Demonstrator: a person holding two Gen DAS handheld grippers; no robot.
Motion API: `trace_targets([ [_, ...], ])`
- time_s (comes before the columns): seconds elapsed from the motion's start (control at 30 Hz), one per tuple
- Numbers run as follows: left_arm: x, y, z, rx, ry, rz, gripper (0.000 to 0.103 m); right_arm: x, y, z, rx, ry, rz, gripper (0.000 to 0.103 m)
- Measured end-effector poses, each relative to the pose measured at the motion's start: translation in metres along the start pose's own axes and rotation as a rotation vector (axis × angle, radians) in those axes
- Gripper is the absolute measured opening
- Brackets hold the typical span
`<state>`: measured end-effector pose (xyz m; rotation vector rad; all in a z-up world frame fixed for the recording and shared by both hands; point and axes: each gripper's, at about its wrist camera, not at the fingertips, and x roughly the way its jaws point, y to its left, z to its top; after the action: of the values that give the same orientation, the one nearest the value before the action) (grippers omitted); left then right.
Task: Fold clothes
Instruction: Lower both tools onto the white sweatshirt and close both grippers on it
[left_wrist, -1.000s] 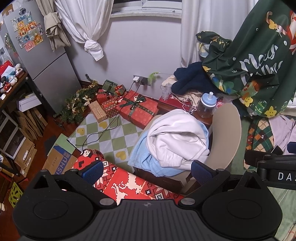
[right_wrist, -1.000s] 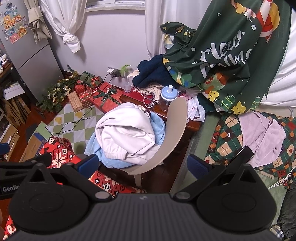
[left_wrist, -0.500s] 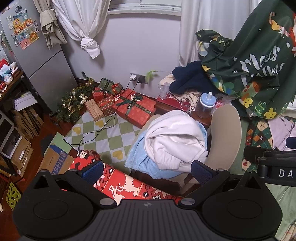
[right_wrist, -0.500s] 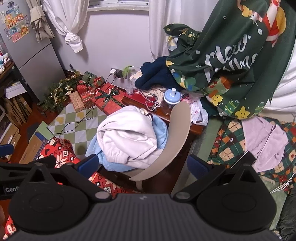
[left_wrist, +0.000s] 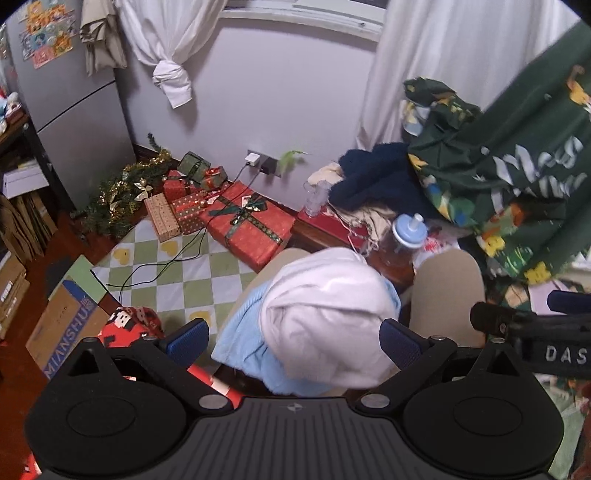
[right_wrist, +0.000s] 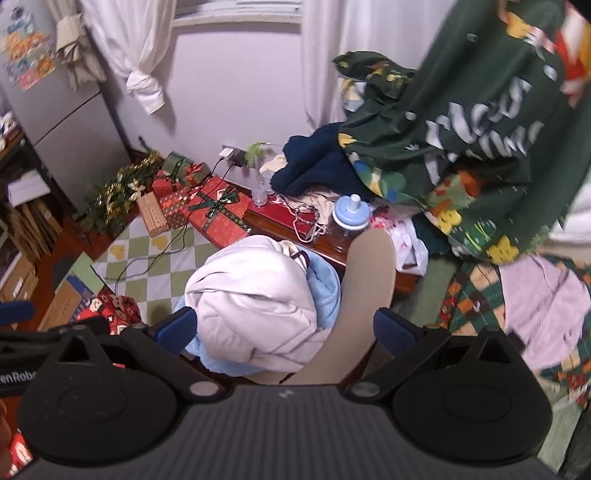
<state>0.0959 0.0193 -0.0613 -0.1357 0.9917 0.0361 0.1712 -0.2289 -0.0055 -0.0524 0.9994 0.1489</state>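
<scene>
You had the beige chair (right_wrist: 369, 280) below both tools, and it serves as the landmark here. Largest in view was the dark green Christmas blanket (right_wrist: 461, 122), hanging up and to the right of the chair, blurred at its edges. On the chair seat sat the clothes pile: a white hoodie (left_wrist: 325, 306) bundled on top of a light blue garment (left_wrist: 240, 343). Right of the chair, a lilac garment (right_wrist: 546, 299) lay spread on a plaid cover (right_wrist: 476, 291). Behind the chair stood a blue-capped bottle (right_wrist: 349, 221) on a low red table (right_wrist: 291, 221).

Your left gripper (left_wrist: 293, 334) and right gripper (right_wrist: 282, 328) both hovered above the hoodie, each with its jaws spread wide and nothing between them.

The risk, as I judge it, was a grab that pinched both layers, so the blue garment would come up with the hoodie or slide off the seat. A careless lift toward the table could also knock the bottle, which stood close behind the chair back.
</scene>
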Motion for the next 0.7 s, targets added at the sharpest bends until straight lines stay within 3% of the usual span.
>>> trace_targets([
  [0.13, 0.035, 0.005, 0.005, -0.064, 0.024, 0.002, 0.1, 0.033, 0.002, 0.011, -0.058, -0.008, 0.02, 0.103],
  [0.27, 0.076, 0.004, 0.006, -0.022, 0.058, 0.011, 0.1, 0.07, 0.009, 0.017, -0.131, -0.026, 0.039, 0.103],
  [0.33, 0.101, 0.007, 0.005, -0.035, 0.108, -0.005, 0.1, 0.092, 0.009, 0.02, -0.134, -0.017, 0.092, 0.103],
  [0.4, 0.125, 0.011, 0.003, -0.067, 0.153, -0.036, 0.096, 0.113, 0.008, 0.023, -0.118, -0.007, 0.135, 0.103],
  [0.47, 0.148, 0.014, 0.001, -0.082, 0.191, -0.054, 0.085, 0.134, 0.008, 0.025, -0.118, -0.019, 0.156, 0.103],
  [0.57, 0.179, 0.017, -0.002, -0.088, 0.231, -0.045, 0.073, 0.172, 0.011, 0.032, -0.129, 0.042, 0.156, 0.102],
  [0.7, 0.21, 0.021, -0.003, -0.123, 0.241, -0.021, 0.073, 0.221, 0.007, 0.039, -0.063, 0.121, 0.209, 0.102],
])
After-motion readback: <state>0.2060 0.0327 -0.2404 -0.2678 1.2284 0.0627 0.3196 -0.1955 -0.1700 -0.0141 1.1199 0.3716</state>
